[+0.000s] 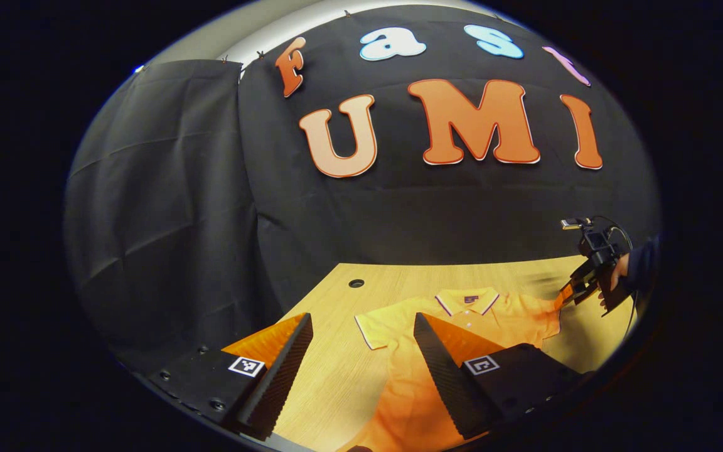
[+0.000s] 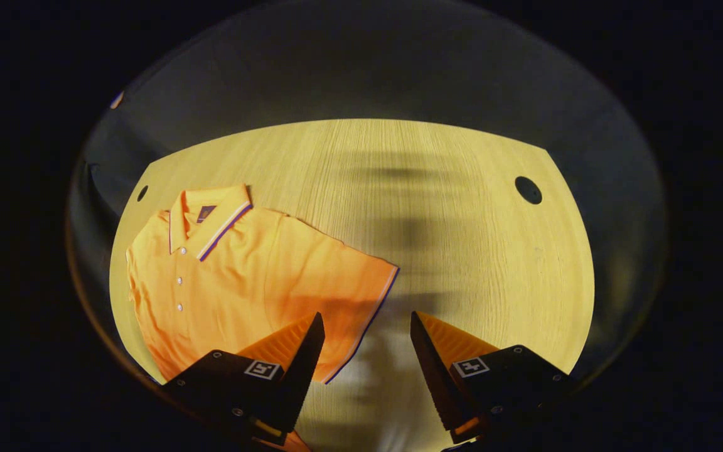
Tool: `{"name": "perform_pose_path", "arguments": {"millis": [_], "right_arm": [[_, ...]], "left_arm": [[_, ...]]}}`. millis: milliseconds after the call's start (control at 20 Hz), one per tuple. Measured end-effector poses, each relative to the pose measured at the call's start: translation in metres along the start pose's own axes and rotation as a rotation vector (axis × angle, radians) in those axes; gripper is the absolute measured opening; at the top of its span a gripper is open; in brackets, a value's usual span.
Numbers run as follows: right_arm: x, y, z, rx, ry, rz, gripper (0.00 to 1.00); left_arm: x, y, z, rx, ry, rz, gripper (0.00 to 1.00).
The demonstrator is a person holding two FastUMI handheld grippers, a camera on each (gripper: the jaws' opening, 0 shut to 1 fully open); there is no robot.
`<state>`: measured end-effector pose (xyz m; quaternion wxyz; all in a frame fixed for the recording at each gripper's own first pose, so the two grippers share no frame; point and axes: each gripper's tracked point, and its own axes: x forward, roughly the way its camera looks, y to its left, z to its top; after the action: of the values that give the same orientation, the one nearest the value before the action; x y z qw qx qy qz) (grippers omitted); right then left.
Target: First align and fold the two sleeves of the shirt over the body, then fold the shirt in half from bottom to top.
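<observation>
Looking down along the right tool [image 2: 364, 351], I see its two fingers spread wide with nothing between them, poised over the trimmed cuff of the shirt's [image 2: 236, 276] sleeve [image 2: 342, 289]. That cuff edge runs on a slant from about 1 o'clock down to 7 o'clock, passing just inside the tool's left finger, so the sleeve lies at roughly 10 to 11 o'clock from the gap. The shirt's body stretches away to 9 o'clock, collar [image 2: 211, 216] up near 10 o'clock, its button line running top to bottom. It lies flat on the bench [image 2: 462, 251], face up, sleeves not yet folded in.

From the left tool [image 1: 361, 351], also open wide and empty, the same shirt [image 1: 462, 326] lies ahead at 12 to 1 o'clock, with its other sleeve [image 1: 377, 329] sitting right between the fingers a little way beyond the tips. The right tool [image 1: 572, 292], held in a hand [image 1: 619, 273], shows far off at 2 o'clock, at the far sleeve end; whether it touches the cloth I cannot tell from here.

Each tool looks nearest to its own sleeve, so I'd judge the coming move as a pinch at each cuff, then a carry inward toward the button line. The right one seems to need a small shift toward 10 o'clock to get cloth between its fingers.
</observation>
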<state>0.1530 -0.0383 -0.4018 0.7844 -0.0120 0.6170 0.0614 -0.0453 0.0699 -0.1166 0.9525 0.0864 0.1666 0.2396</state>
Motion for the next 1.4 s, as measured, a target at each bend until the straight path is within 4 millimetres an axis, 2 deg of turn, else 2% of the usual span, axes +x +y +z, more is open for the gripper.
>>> {"name": "perform_pose_path", "arguments": {"millis": [300, 550, 600, 700, 750, 900, 1000, 1150, 1200, 1300, 1400], "right_arm": [[0.024, -0.001, -0.003, -0.023, 0.109, -0.027, 0.84], [0.031, 0.004, -0.002, 0.004, 0.159, -0.023, 0.83], [0.031, 0.006, -0.003, 0.007, 0.172, -0.025, 0.72], [0.03, 0.006, -0.003, 0.01, 0.194, -0.022, 0.69], [0.029, 0.004, -0.002, 0.02, 0.204, -0.023, 0.61], [0.028, -0.003, -0.003, 0.105, 0.217, 0.002, 0.27], [0.028, -0.007, -0.004, 0.114, 0.206, 0.027, 0.25], [0.025, 0.008, -0.002, 0.176, 0.203, 0.101, 0.06], [0.02, 0.015, -0.004, 0.177, 0.216, 0.129, 0.06], [0.016, 0.018, 0.009, 0.159, 0.152, 0.121, 0.06], [0.001, 0.034, 0.019, 0.156, 0.132, 0.16, 0.05]], "left_arm": [[0.003, 0.002, -0.008, -0.03, 0.035, 0.012, 0.99], [0.004, 0.002, -0.014, -0.046, 0.053, 0.01, 0.99], [0.005, 0.003, -0.015, -0.055, 0.057, 0.012, 0.99], [0.006, 0.002, -0.016, -0.074, 0.063, 0.011, 0.99], [0.006, 0.002, -0.018, -0.082, 0.067, 0.009, 0.99], [0.007, 0.005, -0.02, -0.098, 0.069, 0.008, 0.99], [0.006, 0.01, -0.021, -0.109, 0.071, 0.011, 0.99], [0.006, 0.012, -0.022, -0.118, 0.074, 0.008, 0.99], [0.006, 0.012, -0.019, -0.114, 0.073, 0.007, 0.99], [0.003, 0.014, -0.02, -0.108, 0.063, 0.01, 1.0], [0.005, 0.014, -0.021, -0.114, 0.066, 0.012, 1.0]]}}
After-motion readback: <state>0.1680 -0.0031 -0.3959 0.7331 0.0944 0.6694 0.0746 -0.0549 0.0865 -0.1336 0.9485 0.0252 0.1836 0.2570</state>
